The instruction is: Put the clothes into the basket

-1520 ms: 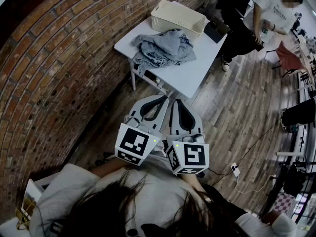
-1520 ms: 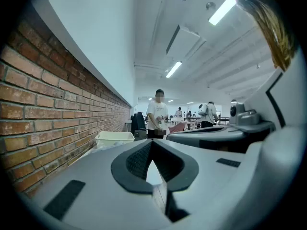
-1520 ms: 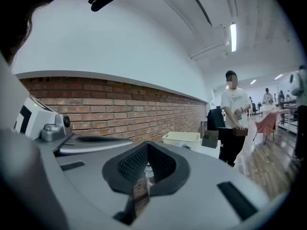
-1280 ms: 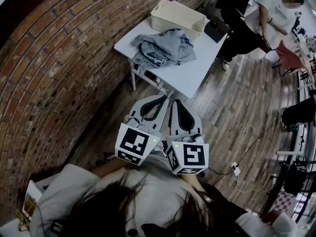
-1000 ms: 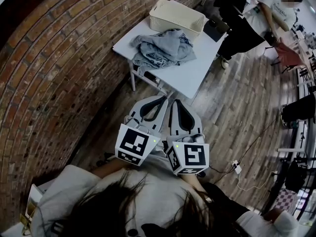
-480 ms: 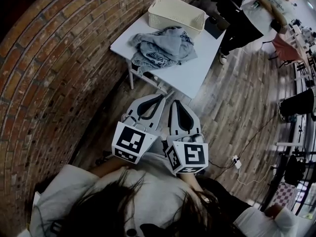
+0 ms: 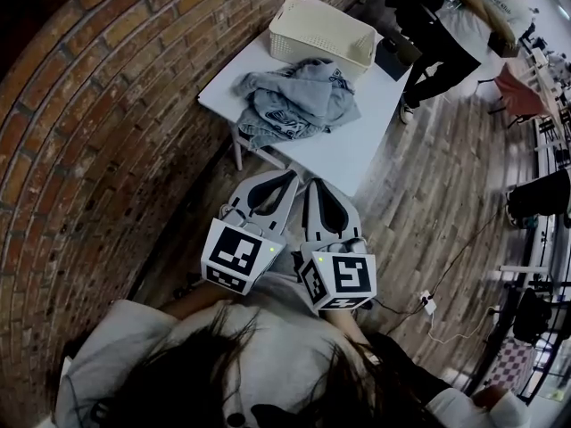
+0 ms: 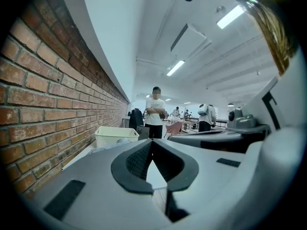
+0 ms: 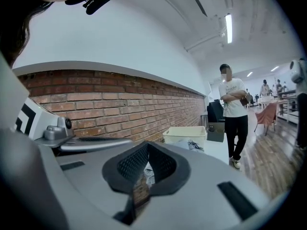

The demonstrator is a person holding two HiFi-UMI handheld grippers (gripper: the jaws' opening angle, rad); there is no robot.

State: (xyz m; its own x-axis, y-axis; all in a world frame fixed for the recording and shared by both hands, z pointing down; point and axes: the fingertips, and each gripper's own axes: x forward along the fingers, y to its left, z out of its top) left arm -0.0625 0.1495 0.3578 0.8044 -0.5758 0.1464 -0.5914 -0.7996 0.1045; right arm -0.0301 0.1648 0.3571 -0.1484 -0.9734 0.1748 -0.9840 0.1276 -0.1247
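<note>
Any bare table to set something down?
Yes: the table is bare at its near end, between the clothes pile and the near edge, and along the aisle side. Crowded at the far end: pile, basket, dark flat item.

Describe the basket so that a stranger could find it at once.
A white table stands beside the brick wall. The basket sits at its far end, beyond the grey clothes. It alone is a stiff cream box, open on top, with latticed sides.
</note>
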